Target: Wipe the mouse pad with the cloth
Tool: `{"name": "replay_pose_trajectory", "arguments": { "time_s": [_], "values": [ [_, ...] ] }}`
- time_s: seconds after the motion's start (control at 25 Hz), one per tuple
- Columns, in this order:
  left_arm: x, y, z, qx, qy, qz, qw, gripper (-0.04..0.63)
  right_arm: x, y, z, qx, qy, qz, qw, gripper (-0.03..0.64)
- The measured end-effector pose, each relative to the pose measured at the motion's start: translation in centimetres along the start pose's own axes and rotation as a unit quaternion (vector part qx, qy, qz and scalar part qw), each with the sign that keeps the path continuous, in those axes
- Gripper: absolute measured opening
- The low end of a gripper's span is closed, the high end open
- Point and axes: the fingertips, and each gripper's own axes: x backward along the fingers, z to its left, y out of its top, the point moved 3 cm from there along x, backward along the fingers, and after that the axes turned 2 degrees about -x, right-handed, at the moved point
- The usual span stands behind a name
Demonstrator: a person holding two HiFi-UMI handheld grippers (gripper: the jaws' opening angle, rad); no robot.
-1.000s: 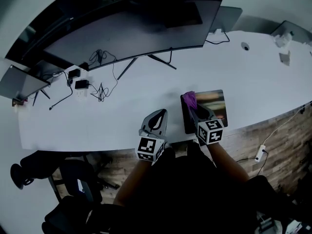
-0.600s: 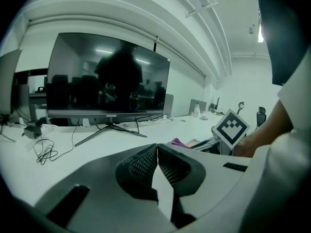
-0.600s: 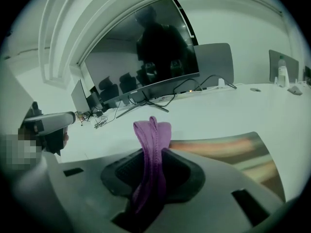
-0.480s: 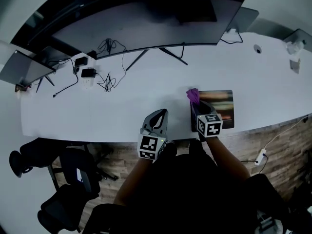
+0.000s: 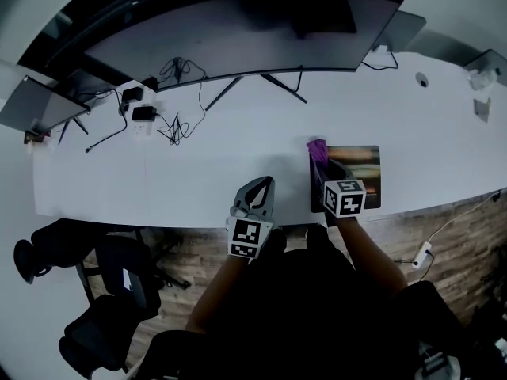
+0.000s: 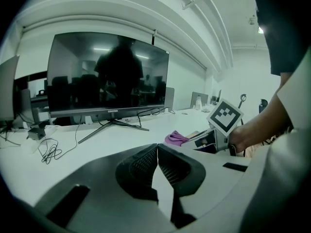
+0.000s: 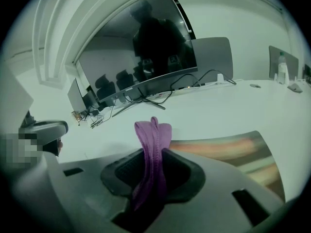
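One folded purple cloth (image 7: pixel 153 136) pinched by right hand-held gripper (image 7: pixel 153 165), at colour-banded mouse pad (image 7: pixel 231 152), left hand-held gripper (image 6: pixel 157 155) closed

I read one mark only: a small pale "coocaa" on the lower bezel of the far monitor (image 6: pixel 109 72).

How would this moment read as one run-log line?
right gripper: shut on cloth | cloth: purple, at mouse pad left edge | left gripper: shut, empty
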Motion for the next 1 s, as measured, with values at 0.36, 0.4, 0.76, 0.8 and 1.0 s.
{"name": "replay_pose_trajectory", "arguments": {
  "time_s": [0.36, 0.4, 0.76, 0.8, 1.0],
  "values": [
    [-0.8, -0.1, 0.1, 0.005, 0.002, 0.007, 1.0000, 0.021, 0.5, 0.8, -2.6, -0.004, -0.016, -0.002, 1.000, 0.115],
    [-0.9, -0.1, 0.0, 0.004, 0.000, 0.008, 1.0000, 0.021, 0.6, 0.8, -2.9, -0.003, -0.017, -0.002, 1.000, 0.115],
    [-2.6, 0.1, -0.8, -0.003, -0.010, 0.011, 0.9999, 0.021, 1.9, 0.9, -5.2, 0.017, -0.040, 0.004, 0.999, 0.115],
    [-2.8, 0.2, -1.0, -0.004, -0.012, 0.010, 0.9999, 0.021, 2.1, 0.8, -5.6, 0.016, -0.042, 0.003, 0.999, 0.115],
    [-3.9, 0.6, -2.2, -0.003, -0.024, 0.014, 0.9996, 0.021, 3.1, 0.6, -7.4, 0.010, -0.058, 0.001, 0.998, 0.117]
  ]
}}
